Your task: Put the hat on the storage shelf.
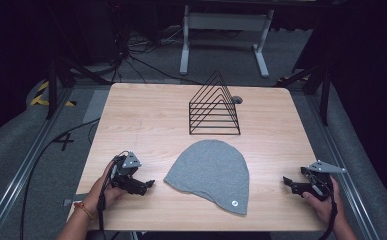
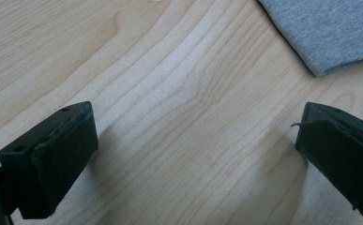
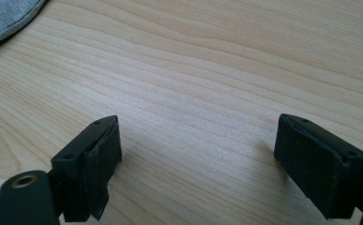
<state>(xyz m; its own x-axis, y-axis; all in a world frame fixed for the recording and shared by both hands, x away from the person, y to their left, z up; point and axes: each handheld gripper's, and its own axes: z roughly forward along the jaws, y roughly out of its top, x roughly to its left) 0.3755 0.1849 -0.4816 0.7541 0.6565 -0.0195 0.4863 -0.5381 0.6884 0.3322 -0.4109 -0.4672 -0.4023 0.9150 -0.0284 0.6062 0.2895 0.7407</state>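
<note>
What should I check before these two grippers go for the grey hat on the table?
1. Left gripper jaws apart with nothing between them: ok.
2. Right gripper jaws apart with nothing between them: ok.
3. Grey hat lies flat on the table, between the two grippers and touched by neither: ok.
4. Bare wood between each gripper and the hat's edge, nothing in the way: ok.
5. Black wire rack stands upright behind the hat, apart from it: ok.
6. Whether anything lies under the hat: cannot tell.
</note>
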